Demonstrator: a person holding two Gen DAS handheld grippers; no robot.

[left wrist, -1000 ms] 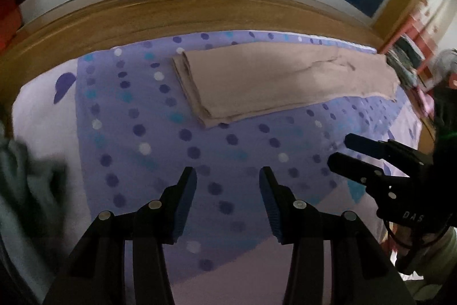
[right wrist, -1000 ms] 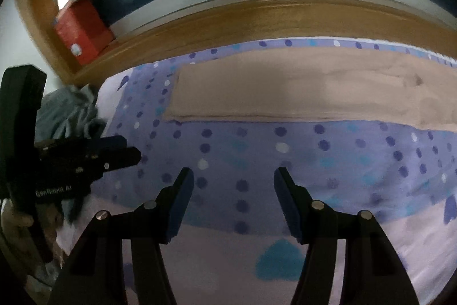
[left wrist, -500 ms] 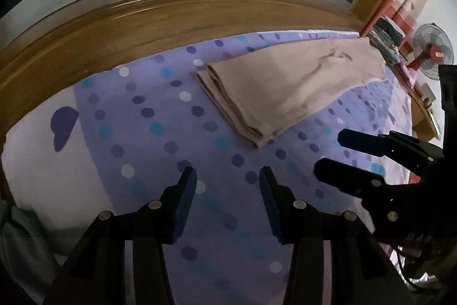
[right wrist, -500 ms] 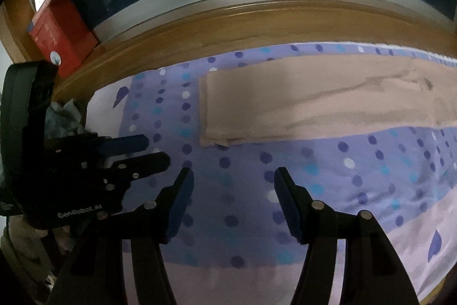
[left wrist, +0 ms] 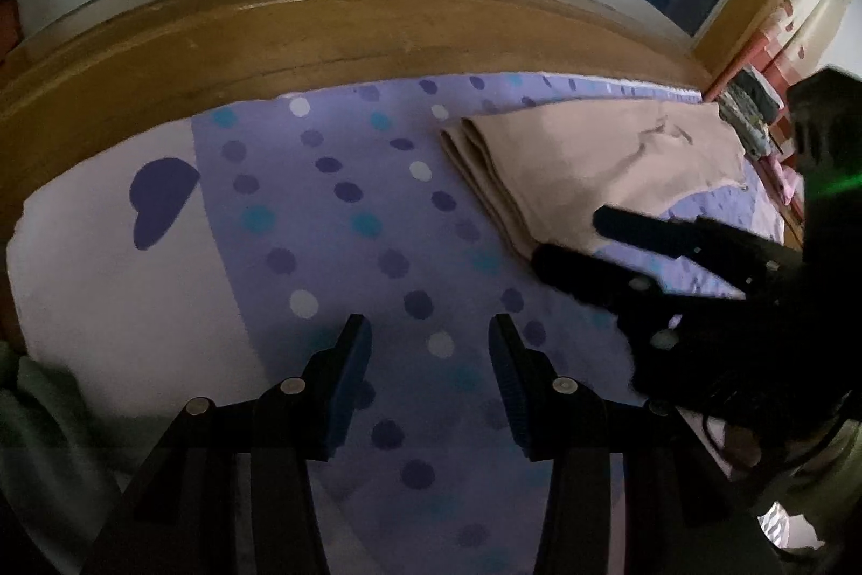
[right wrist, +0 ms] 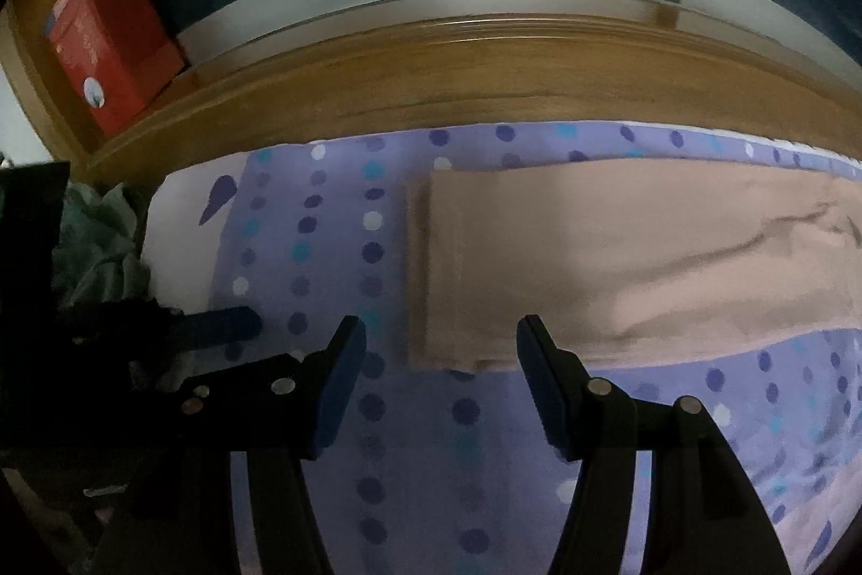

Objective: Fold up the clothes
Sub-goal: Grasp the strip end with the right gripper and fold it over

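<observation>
Left wrist view: purple dotted bedsheet point(left wrist: 334, 198) against wooden ledge point(left wrist: 323, 20) below dark window; beige folded trousers point(left wrist: 582, 160) lying upper right, near corner hidden behind right tool point(left wrist: 571, 241). Left tool point(left wrist: 429, 348) open, empty.

Right wrist view: trousers point(right wrist: 619, 251) flat ahead, right end cut off; right tool point(right wrist: 439, 343) open, empty; red box point(right wrist: 108, 47) on ledge; grey-green cloth point(right wrist: 102, 241) blurred.

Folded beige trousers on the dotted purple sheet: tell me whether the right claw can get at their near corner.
Probably yes. The right claw stands open just before the folded beige trousers, with only bare dotted purple sheet between.
</observation>
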